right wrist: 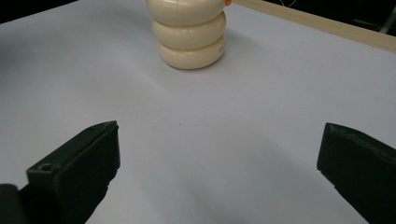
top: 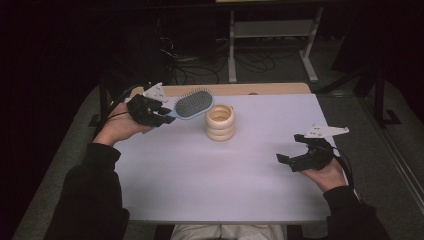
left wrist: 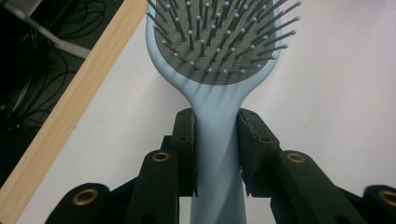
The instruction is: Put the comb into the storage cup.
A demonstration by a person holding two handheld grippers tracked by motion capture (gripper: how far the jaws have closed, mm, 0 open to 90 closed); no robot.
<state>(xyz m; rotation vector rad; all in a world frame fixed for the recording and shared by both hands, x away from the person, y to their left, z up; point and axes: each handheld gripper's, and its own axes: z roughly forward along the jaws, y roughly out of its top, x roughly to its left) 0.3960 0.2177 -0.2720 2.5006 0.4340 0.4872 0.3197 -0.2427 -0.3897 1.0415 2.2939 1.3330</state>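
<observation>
- Left gripper [top: 161,116]: jaws pressed against both sides of the pale blue handle of the hairbrush [top: 192,104]; brush carried above the white table [top: 200,175], bristles up, head just beside the cream ringed holder [top: 220,121].
- Risk: the hold sits low on a smooth, tapering handle; the heavy head may pivot or slide out.
- Risk: the brush head may clip the holder's rim and topple it; the holder is unsteadied.
- Right gripper [top: 292,155]: jaws wide apart, nothing between them; well apart from the holder, so too far off for a quick save.

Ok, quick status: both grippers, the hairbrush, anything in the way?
Left gripper shut on hairbrush handle, held off the table. Right gripper open. Cream ringed cup just beside the brush head.
</observation>
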